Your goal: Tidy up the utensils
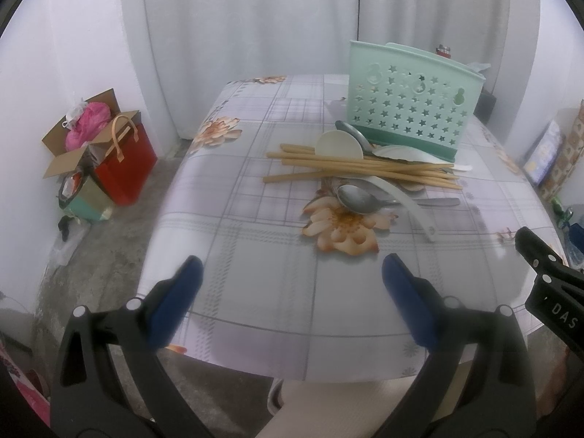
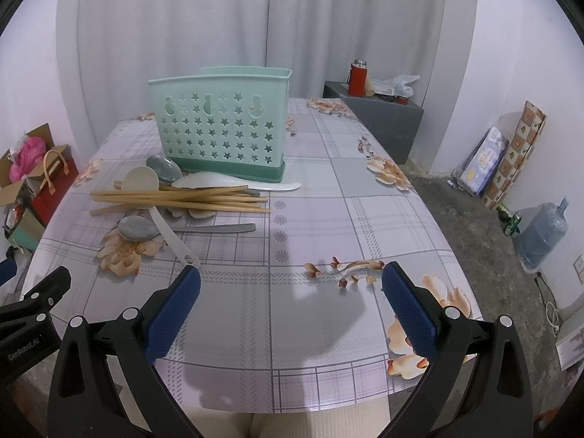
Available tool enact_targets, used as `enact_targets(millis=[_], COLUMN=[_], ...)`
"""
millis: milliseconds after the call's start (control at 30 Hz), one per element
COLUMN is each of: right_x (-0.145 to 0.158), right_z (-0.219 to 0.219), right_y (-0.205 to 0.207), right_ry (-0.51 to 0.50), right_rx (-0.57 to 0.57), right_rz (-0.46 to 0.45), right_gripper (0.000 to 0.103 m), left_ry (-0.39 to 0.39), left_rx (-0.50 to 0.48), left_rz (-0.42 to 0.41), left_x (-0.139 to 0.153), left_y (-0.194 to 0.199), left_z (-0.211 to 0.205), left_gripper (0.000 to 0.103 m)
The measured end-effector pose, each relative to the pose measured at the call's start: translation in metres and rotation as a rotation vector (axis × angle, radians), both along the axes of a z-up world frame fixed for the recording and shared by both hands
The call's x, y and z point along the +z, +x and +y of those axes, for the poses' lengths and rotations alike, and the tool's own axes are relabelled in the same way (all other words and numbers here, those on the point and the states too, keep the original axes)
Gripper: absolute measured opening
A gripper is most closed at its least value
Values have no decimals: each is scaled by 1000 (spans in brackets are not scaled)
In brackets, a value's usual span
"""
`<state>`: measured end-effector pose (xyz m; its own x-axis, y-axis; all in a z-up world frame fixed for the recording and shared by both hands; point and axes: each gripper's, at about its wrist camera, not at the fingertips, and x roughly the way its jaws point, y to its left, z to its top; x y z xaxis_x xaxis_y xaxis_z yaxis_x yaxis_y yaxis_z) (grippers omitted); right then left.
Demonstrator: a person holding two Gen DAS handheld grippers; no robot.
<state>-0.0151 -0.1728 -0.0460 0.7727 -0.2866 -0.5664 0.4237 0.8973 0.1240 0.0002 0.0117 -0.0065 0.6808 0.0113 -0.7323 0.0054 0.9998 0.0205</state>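
A mint-green utensil holder point(image 1: 408, 109) point(image 2: 222, 131) with star holes stands upright at the table's far side. In front of it lies a heap: several wooden chopsticks point(image 1: 365, 171) point(image 2: 182, 199), a white plastic spoon point(image 1: 339, 144) point(image 2: 140, 182), a metal spoon point(image 1: 359, 200) point(image 2: 137, 228) on the flower print, and another metal spoon point(image 2: 164, 166) against the holder's base. My left gripper point(image 1: 292, 270) hangs open over the near table edge, nothing between its fingers. My right gripper point(image 2: 290, 277) is open too, well short of the heap.
The table point(image 2: 328, 200) wears a plaid flowered cloth. On the floor at left stand a red bag point(image 1: 126, 162) and a cardboard box point(image 1: 84, 127). At right sit a grey cabinet point(image 2: 379, 116) with a red flask point(image 2: 357, 78), leaning boards and a water jug point(image 2: 544, 233).
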Motion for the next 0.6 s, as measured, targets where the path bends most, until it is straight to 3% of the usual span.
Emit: enact_targets(millis=[600], right_x=[2], right_z=[0], right_y=[-2], right_ry=[-17], right_rx=[-6], right_rz=[-4], right_gripper=[97], left_ry=[2], left_rx=[-1], left_rz=[1], left_x=[0], left_y=[0], left_z=[0], left_gripper=[94])
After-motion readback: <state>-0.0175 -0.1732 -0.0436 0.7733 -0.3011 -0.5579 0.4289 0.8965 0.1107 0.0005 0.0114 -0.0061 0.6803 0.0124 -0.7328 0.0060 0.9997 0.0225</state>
